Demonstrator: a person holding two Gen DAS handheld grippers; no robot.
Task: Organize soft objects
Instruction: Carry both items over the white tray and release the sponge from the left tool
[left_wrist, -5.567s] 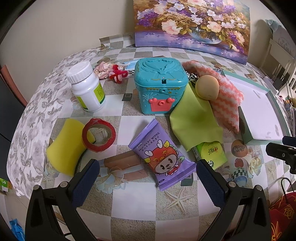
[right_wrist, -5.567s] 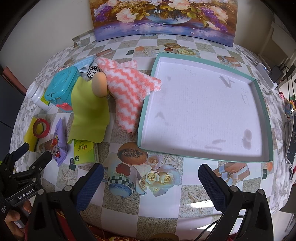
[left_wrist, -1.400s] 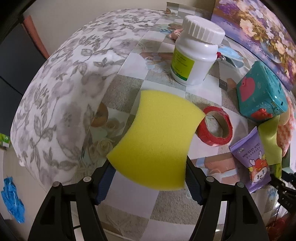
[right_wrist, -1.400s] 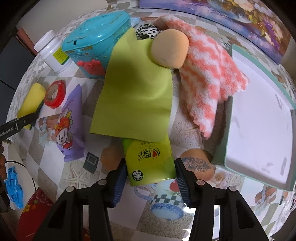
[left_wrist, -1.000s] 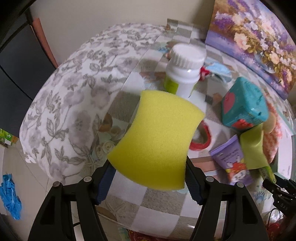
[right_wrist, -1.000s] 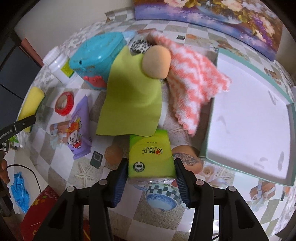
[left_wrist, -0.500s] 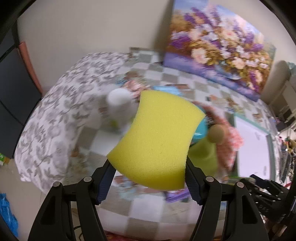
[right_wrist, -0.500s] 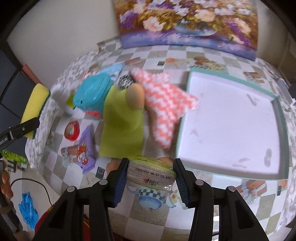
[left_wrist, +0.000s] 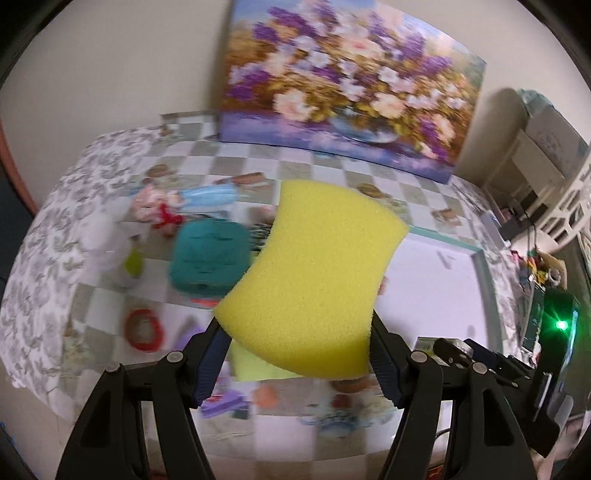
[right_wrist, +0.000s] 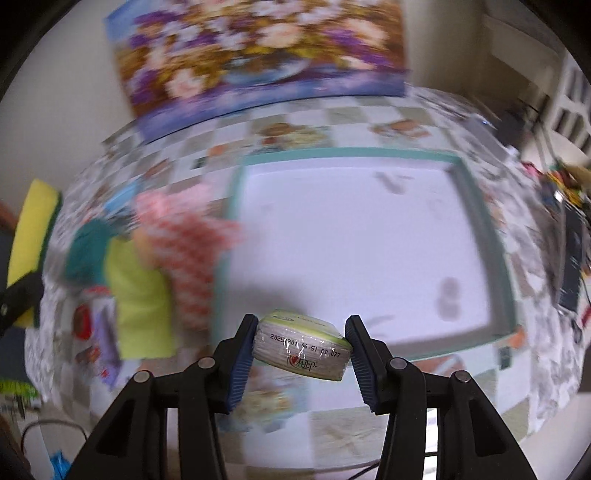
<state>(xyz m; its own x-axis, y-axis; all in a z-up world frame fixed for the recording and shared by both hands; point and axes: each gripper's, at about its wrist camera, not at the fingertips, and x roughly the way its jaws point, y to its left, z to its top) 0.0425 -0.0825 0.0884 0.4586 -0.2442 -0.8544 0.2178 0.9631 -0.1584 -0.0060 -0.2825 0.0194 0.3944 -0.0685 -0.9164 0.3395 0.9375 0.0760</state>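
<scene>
Left wrist view: my left hand-held gripper (left_wrist: 297, 341) is clamped on the yellow sponge (left_wrist: 314, 280), pads pressed against its two sides. A second ago the sponge hung over the near-left end of the bench (left_wrist: 332, 177), with the white bottle behind it; it is now carried clear of the surface, and the white tray (left_wrist: 476, 254) with the teal rim shows directly behind its right edge. The teal box (left_wrist: 207, 258) and red tape ring (left_wrist: 144, 330) remain on the bench, blurred by the motion.

Right wrist view: my right hand-held gripper (right_wrist: 301, 349) is clamped on the green tissue pack (right_wrist: 301, 349), which has tipped end-on toward the lens since a second ago, when its green face showed. The pack was then above the bench just short of the tray's near corner; it now hangs over the tray's near-left part. The tray floor appears empty. The pink-and-white cloth (right_wrist: 184, 236) and green cloth (right_wrist: 142, 299) lie untouched beside the tray.

Finding: both soft items are lifted and in transit toward the tray; neither is deposited. I judge placement to be the step outstanding, the tissue pack being nearer to release.
</scene>
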